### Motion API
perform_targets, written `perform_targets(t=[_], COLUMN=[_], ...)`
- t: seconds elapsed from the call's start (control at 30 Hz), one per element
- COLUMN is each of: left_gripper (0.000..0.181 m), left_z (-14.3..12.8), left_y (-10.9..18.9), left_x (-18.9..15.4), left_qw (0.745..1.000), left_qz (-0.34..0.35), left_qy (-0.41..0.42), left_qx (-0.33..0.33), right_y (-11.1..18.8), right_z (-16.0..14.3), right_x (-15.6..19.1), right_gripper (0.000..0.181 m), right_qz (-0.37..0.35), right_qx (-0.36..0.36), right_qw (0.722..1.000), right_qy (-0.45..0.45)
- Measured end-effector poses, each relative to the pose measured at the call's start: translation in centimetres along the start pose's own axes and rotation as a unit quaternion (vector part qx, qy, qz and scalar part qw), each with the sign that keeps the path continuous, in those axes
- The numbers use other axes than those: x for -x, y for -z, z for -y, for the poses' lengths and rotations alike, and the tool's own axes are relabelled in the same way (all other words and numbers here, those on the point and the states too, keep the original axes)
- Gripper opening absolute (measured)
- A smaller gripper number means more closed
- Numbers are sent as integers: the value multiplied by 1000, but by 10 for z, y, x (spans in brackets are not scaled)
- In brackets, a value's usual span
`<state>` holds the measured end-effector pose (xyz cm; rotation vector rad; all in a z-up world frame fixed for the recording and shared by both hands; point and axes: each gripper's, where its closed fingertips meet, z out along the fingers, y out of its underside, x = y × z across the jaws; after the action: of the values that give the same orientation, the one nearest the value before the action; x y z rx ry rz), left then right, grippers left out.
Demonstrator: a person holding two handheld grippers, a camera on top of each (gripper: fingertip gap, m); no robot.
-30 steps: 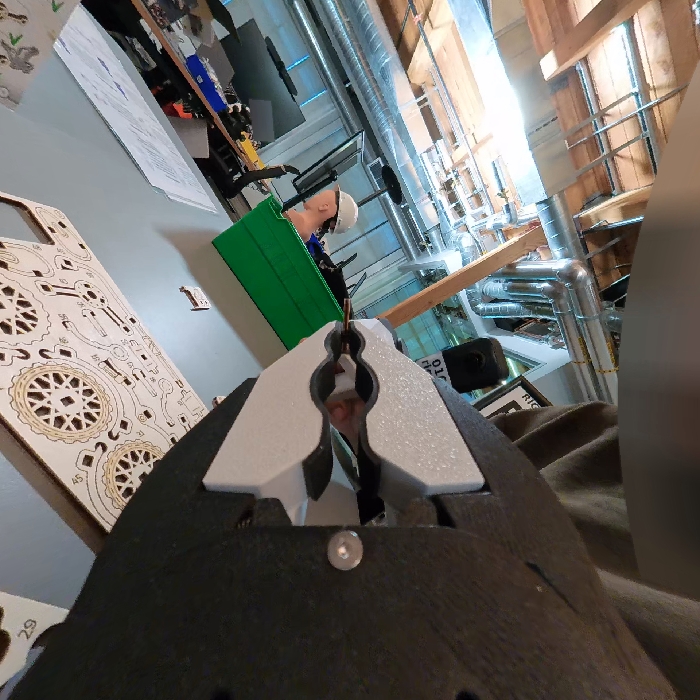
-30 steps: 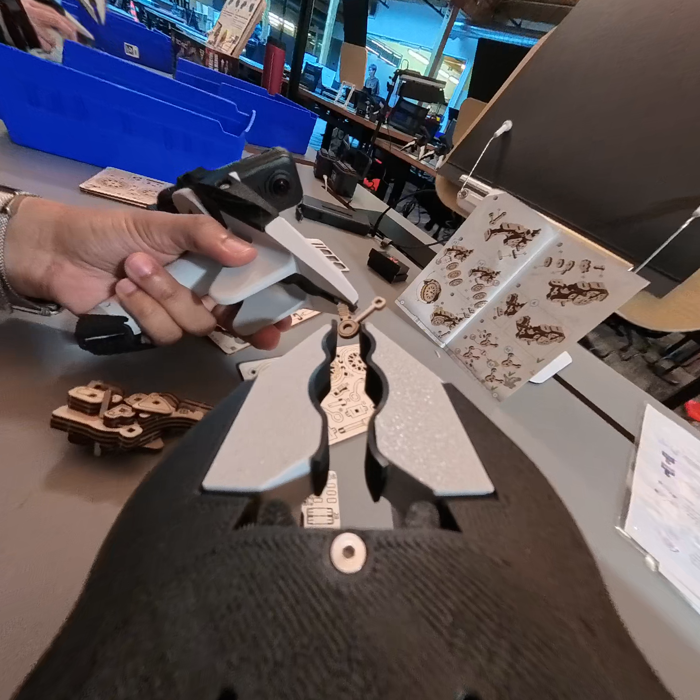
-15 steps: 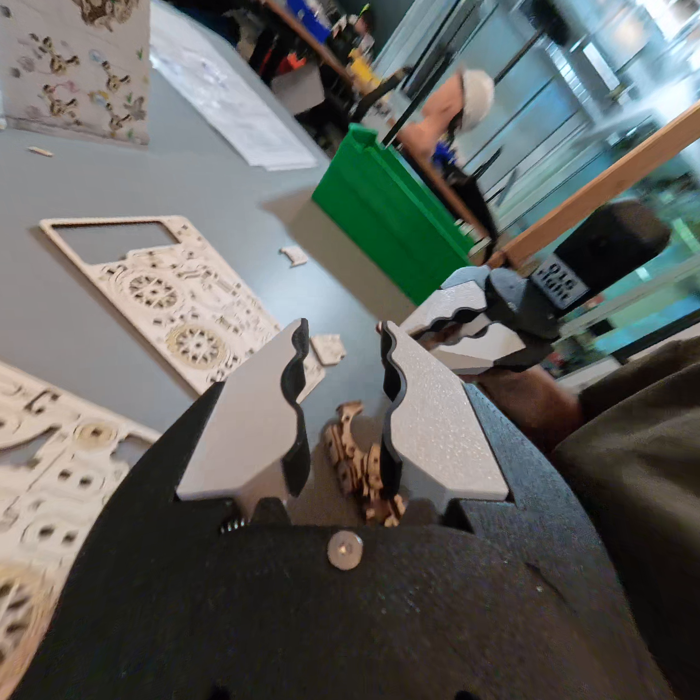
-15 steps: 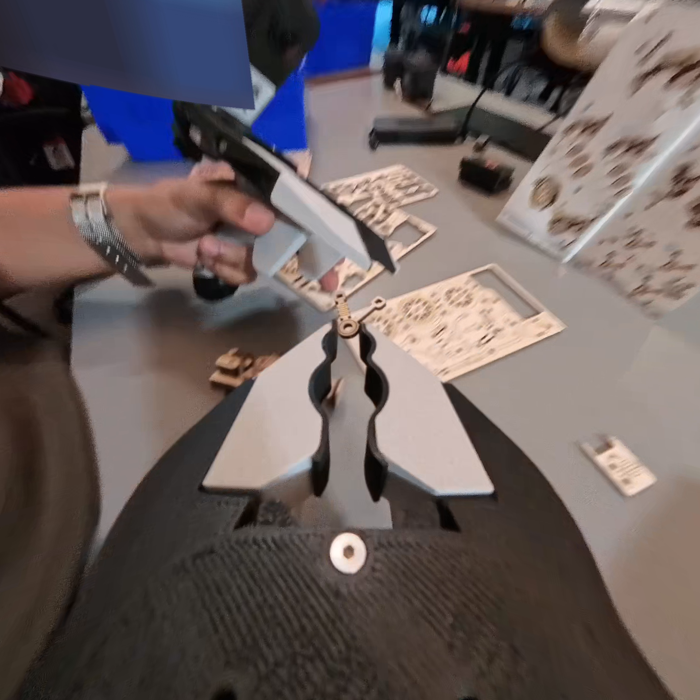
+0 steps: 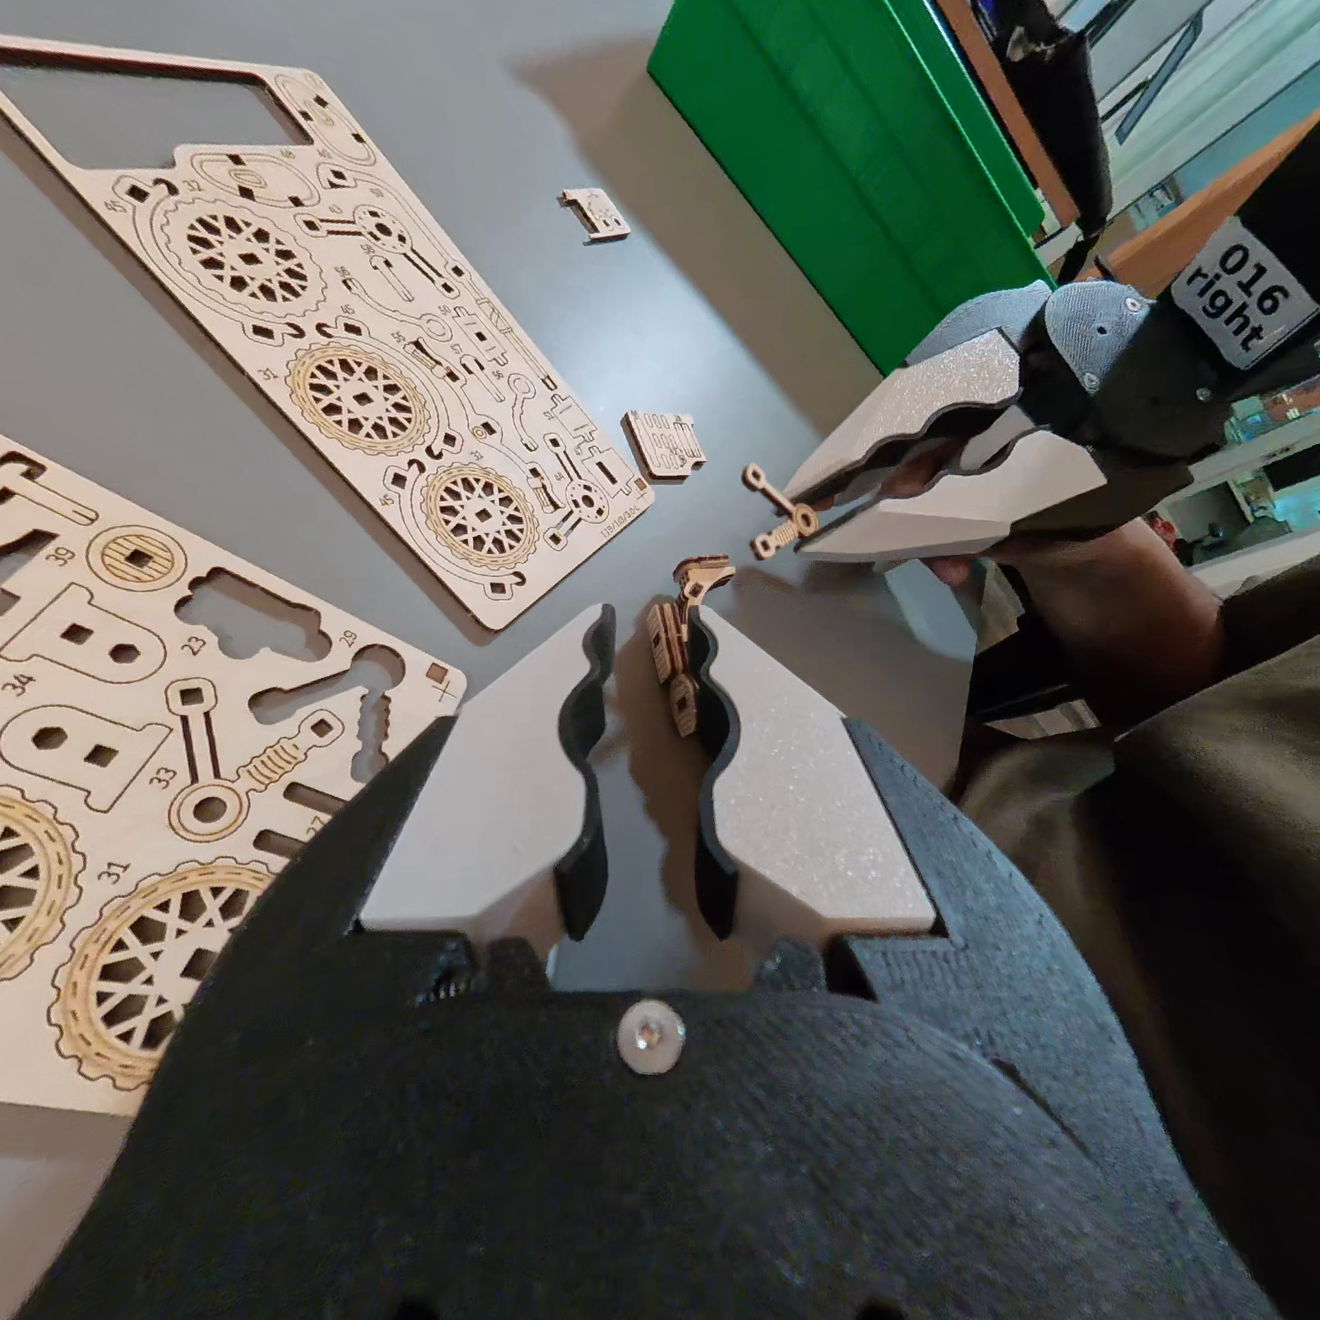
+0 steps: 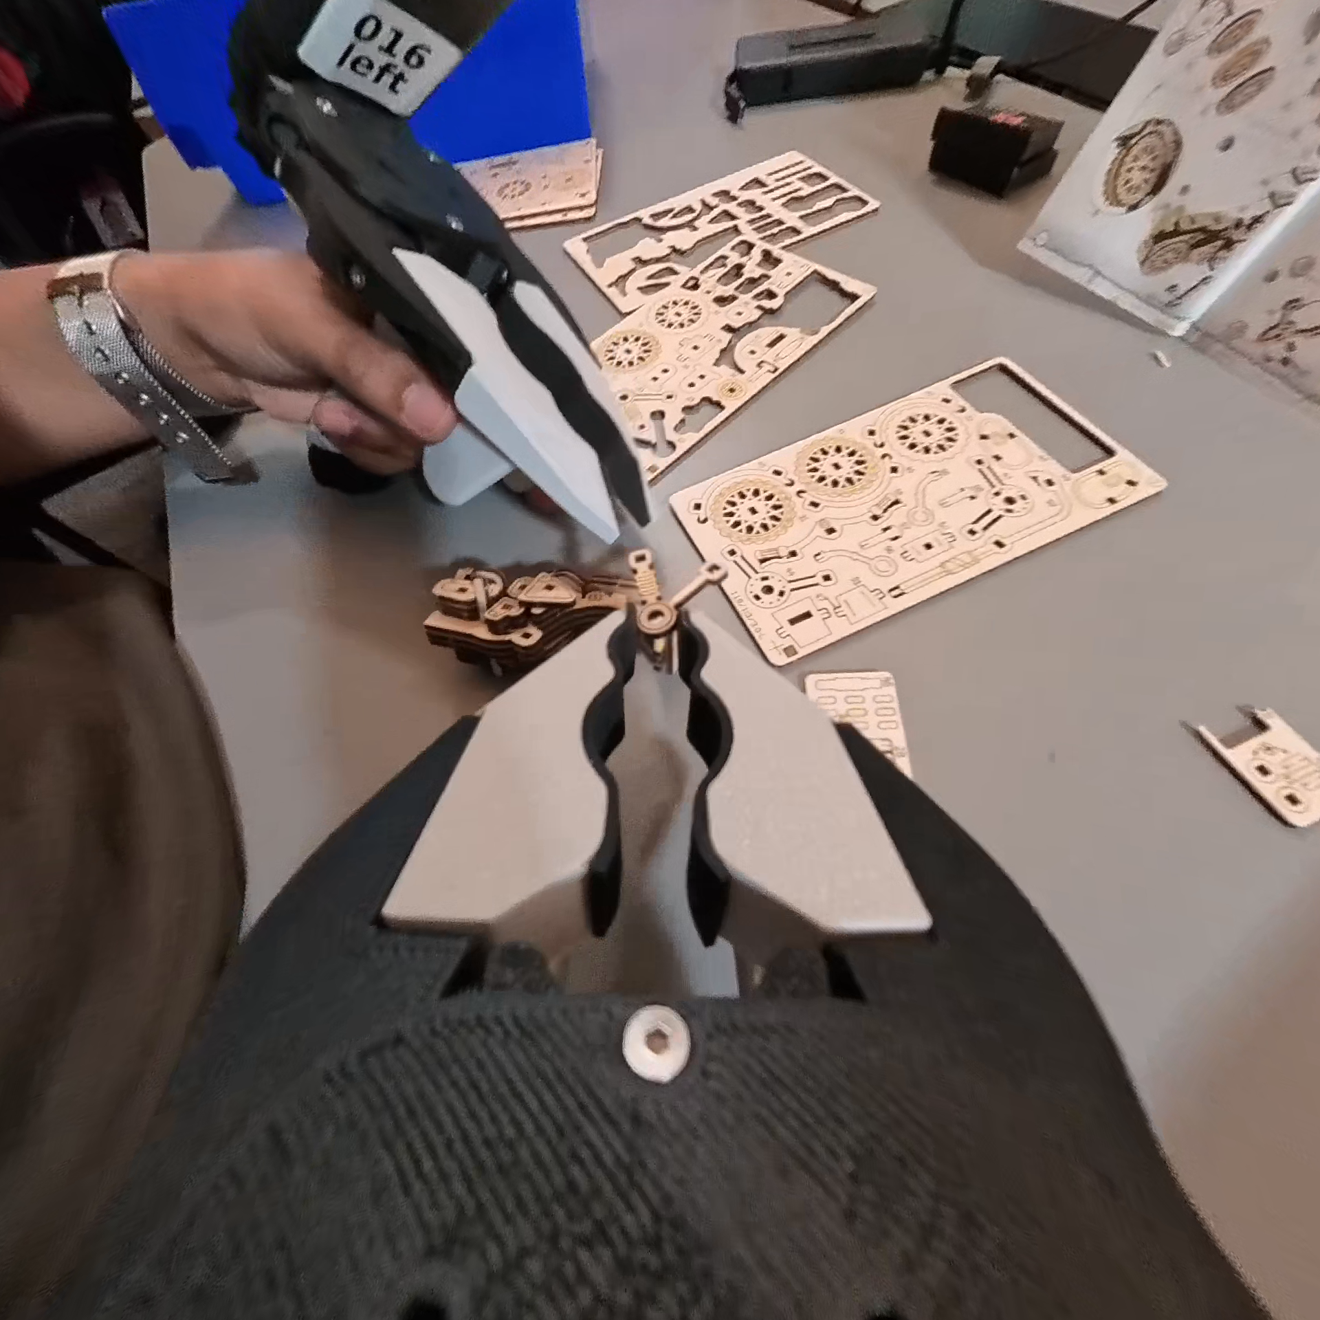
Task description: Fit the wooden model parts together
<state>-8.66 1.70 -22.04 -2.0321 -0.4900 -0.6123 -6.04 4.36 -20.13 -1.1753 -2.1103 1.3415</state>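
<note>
Right gripper: jaws nearly closed at the tips, pinching a small wooden linkage piece made of a ring with a spring-shaped arm and a straight rod arm, held clear above the grey table; the same piece showed at the tips of the right gripper in the left wrist view. Left gripper: jaws parted, holding nothing, tips poised just above the partly assembled wooden model, which lay flat on the table between the two grippers. In the right wrist view the left gripper was held by a hand wearing a metal watch band, its tips just above the model. Laser-cut plywood sheets: one with three spoked wheels just beyond the linkage piece, another farther back. Small loose offcuts and lay to the right. A green bin stood at the table's far side.
</note>
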Motion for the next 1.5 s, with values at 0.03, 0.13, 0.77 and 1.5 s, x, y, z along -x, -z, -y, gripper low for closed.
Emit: perform_targets(t=[0.03,0.13,0.77,1.5], left_gripper=[16,14,31,34], left_z=[0,-4,-10,-12], left_y=[0,-3,-5,-12], left_x=[0,-5,-23,-34], left_qw=[1000,1000,995,993], left_qz=[-2,-17,-83,-105], left_qy=[1,6,42,43], left_qx=[1,9,24,31], right_y=[-1,-7,-13,17], right_z=[1,-5,-34,-23], right_x=[-2,-1,-3,-12], right_gripper=[9,9,9,9], right_qz=[-8,-24,-31,3], right_qx=[-3,16,90,61], right_qw=[1000,999,994,998], right_qy=[4,38,55,-12])
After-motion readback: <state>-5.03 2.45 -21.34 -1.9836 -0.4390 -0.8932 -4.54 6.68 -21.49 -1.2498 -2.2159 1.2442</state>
